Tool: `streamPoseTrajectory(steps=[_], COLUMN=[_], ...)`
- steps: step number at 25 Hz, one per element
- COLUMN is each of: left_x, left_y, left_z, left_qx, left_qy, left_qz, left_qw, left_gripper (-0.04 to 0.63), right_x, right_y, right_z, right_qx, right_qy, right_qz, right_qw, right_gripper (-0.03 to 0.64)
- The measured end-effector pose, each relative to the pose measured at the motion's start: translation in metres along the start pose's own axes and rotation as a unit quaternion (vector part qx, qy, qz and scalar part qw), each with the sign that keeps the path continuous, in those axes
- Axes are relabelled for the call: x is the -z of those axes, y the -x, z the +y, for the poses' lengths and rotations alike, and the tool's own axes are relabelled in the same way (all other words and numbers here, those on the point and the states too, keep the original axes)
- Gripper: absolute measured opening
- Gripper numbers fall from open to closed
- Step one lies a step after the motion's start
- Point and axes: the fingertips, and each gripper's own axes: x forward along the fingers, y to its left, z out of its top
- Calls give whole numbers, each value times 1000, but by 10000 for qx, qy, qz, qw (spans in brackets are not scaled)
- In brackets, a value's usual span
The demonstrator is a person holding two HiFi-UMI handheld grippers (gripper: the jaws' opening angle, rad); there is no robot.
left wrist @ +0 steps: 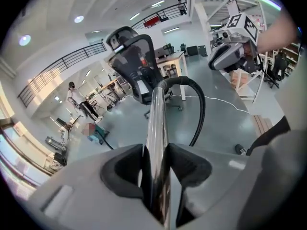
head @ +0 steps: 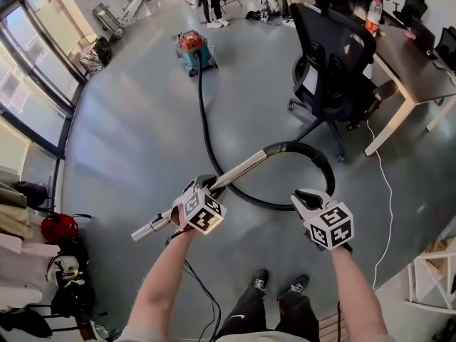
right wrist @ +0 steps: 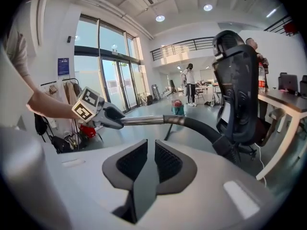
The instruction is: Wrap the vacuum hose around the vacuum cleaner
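The teal vacuum cleaner (head: 194, 48) with a red top stands far off on the grey floor. Its black hose (head: 205, 130) runs toward me, curls into a loop (head: 324, 166) and ends in a shiny metal wand (head: 239, 171). My left gripper (head: 200, 188) is shut on that wand (left wrist: 156, 128), which runs up between its pads. The right gripper (head: 306, 199) hangs beside the loop, to the right, jaws together and empty (right wrist: 149, 164). From the right gripper view the left gripper (right wrist: 112, 119) holds the wand (right wrist: 144, 120) level, lifted off the floor.
A black office chair (head: 331, 55) stands right behind the hose loop, next to a dark desk (head: 413, 63). A white cable (head: 388, 191) trails on the floor at right. Bags and clothes (head: 57, 262) lie at left by the windows. A person (head: 210, 2) stands beyond the vacuum.
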Motion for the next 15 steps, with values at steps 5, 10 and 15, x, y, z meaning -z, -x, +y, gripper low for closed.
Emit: streamPoseTrajectory(steps=[5, 10, 15], left_x=[22, 49, 59], left_y=[80, 129, 148], left_z=[15, 20, 16], left_qx=[-262, -451, -604], left_qy=[493, 694, 708], left_qz=[-113, -42, 127], left_qw=[9984, 9966, 9956], left_gripper=[172, 172, 172], right_x=[-66, -101, -107], right_y=[-27, -54, -88], right_z=[65, 106, 133], right_qx=[-301, -542, -903], right_qy=[102, 22, -386], right_qz=[-42, 13, 279], right_qw=[9995, 9985, 9948], right_gripper=[95, 149, 241])
